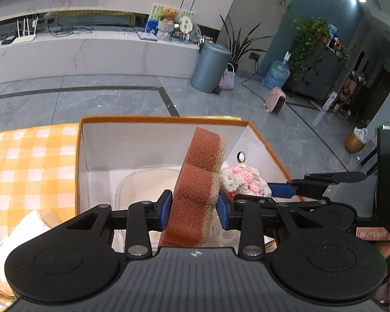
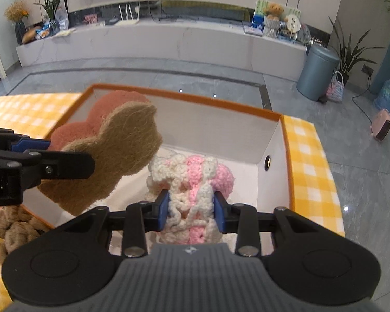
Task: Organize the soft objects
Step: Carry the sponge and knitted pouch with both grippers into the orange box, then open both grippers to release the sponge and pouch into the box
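Left wrist view: left tongs [image 1: 195,209] pinch the light, squashy sponge [image 1: 199,182] mid-body, right tongs [image 2: 191,213] likewise squeeze the limp knit [image 2: 189,182], both over the box [image 2: 221,106].

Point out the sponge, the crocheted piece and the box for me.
sponge [image 1: 195,184]: left wrist view, its reddish foam face.
crocheted piece [image 2: 192,179]: right wrist view, its pink middle stripe.
box [image 2: 221,109]: right wrist view, its orange far rim.

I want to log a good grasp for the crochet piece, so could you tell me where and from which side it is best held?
Grip the crochet piece across its narrow, gathered lower part, coming from above and behind, one pad on each side. There the yarn bunches thin enough to fit between the pads, while the puffy top is wider. The right tongs hold it that way now, over the orange-rimmed box.
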`<state>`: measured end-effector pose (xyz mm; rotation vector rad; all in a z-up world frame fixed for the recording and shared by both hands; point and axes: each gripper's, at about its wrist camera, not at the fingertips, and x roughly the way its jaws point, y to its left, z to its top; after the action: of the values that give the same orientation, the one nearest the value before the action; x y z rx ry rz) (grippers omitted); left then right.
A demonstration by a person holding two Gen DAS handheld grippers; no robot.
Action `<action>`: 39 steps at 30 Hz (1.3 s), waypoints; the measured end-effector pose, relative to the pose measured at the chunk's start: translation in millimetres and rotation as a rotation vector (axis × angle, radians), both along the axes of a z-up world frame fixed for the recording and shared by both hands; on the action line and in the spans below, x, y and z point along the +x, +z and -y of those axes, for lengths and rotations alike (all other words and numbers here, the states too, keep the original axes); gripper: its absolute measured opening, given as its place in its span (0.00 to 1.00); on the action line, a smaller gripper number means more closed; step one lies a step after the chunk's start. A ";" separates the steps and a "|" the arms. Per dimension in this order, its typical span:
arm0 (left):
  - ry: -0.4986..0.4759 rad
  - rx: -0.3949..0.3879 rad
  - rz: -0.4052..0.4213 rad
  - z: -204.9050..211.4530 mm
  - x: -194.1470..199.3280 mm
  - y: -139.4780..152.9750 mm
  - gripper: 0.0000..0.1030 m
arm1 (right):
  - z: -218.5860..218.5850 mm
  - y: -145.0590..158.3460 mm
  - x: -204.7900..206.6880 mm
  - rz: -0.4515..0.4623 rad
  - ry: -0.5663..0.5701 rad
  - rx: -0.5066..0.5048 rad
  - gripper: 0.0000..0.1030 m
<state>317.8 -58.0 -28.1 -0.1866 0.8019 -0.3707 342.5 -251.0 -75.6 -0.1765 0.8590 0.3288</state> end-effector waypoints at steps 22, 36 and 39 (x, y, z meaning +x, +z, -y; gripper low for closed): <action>0.006 0.002 -0.017 -3.5 -19.6 16.4 0.73 | 5.9 12.7 -17.9 0.033 -0.012 -0.070 0.69; -0.014 0.019 0.177 2.1 -96.9 82.5 0.80 | 3.4 74.2 -128.5 0.229 -0.003 -0.026 0.83; -0.011 0.025 0.201 1.8 -117.5 86.4 0.80 | -0.2 78.2 -159.7 0.250 0.025 0.010 0.85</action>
<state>200.3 -59.8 58.3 -0.1194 0.6096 -0.3829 182.9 -250.8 2.6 -0.2141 0.6081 0.3270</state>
